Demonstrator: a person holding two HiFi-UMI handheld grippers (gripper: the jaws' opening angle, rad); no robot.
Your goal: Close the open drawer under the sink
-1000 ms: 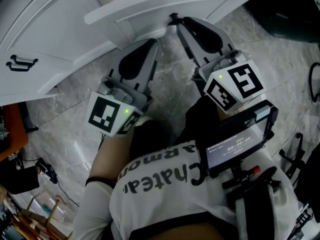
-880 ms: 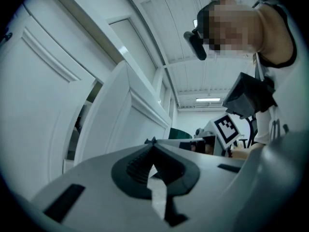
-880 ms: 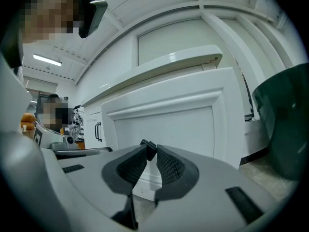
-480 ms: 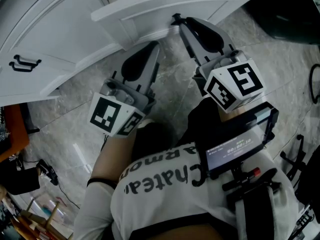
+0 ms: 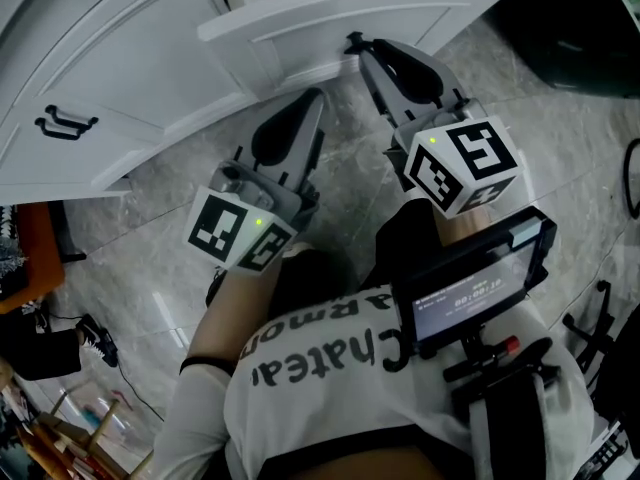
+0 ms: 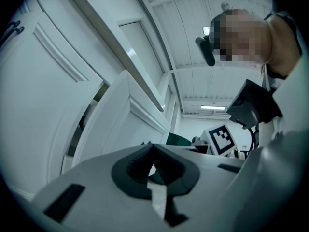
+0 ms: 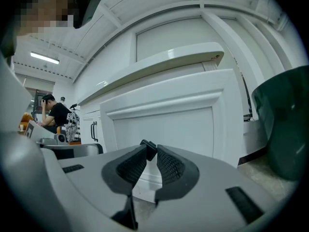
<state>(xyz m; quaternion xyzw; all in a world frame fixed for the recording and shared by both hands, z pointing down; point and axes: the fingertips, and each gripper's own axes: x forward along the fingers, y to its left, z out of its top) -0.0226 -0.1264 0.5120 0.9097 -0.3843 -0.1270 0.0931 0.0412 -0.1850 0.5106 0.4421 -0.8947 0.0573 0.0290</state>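
Your right gripper [image 7: 147, 148] has its two grey jaws pressed together on nothing, the ribbed black pads [image 7: 129, 166] meeting at the tips. At the top centre of the head view those tips sit right at the lower edge of the white panelled drawer front [image 5: 345, 16], which stands pulled out and open; whether they touch it cannot be made out. In the right gripper view the drawer's flat recessed panel and moulded frame fill the middle of the frame. Your left gripper [image 6: 151, 148] is likewise closed and empty; in the head view it lies left of centre, its tips near the drawer's lower edge. At upper left, a smooth white cabinet door [image 5: 110, 58] carries a curved black handle [image 5: 60, 123]. Glossy grey marbled floor tile [image 5: 140, 258] spreads beneath both tools
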